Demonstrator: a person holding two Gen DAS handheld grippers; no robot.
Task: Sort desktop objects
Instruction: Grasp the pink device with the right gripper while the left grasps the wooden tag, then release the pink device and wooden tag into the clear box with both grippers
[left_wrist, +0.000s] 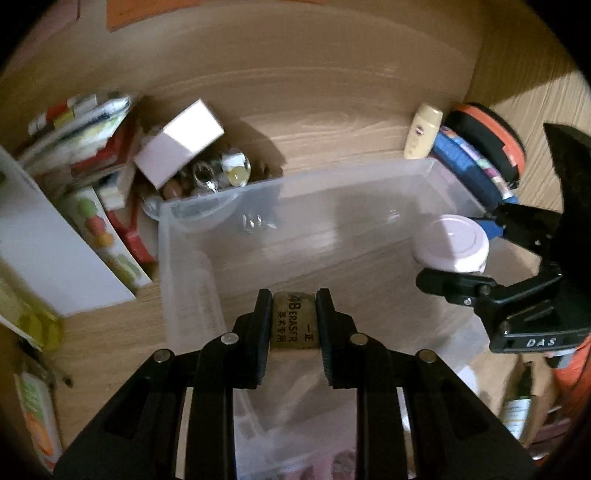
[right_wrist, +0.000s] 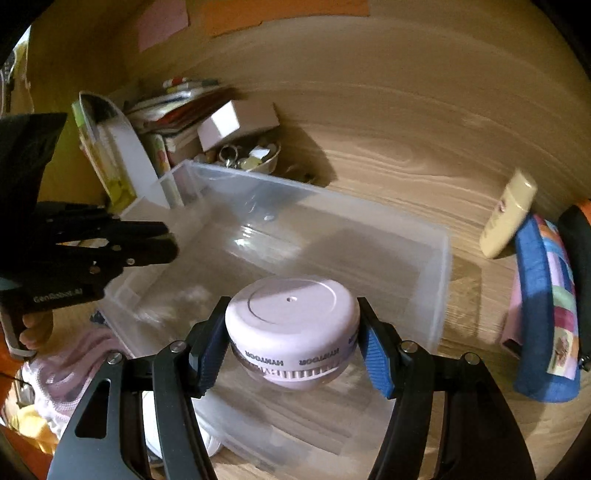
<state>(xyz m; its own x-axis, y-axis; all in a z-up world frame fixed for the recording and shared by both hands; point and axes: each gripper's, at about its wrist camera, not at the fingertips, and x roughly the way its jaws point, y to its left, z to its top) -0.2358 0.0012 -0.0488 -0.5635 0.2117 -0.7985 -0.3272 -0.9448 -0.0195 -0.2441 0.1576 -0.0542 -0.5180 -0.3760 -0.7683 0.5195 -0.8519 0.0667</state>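
- Left wrist view: left gripper (left_wrist: 293, 323) clamps eraser (left_wrist: 294, 320), long axis along the fingers, above clear bin (left_wrist: 295, 177)
- Right gripper (right_wrist: 291, 341) grips lilac jar (right_wrist: 291, 317) over the bin's right end

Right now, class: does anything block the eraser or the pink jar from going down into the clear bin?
Nothing visible does. The eraser and the pink jar are each held above the open bin, and the bin floor below looks bare.
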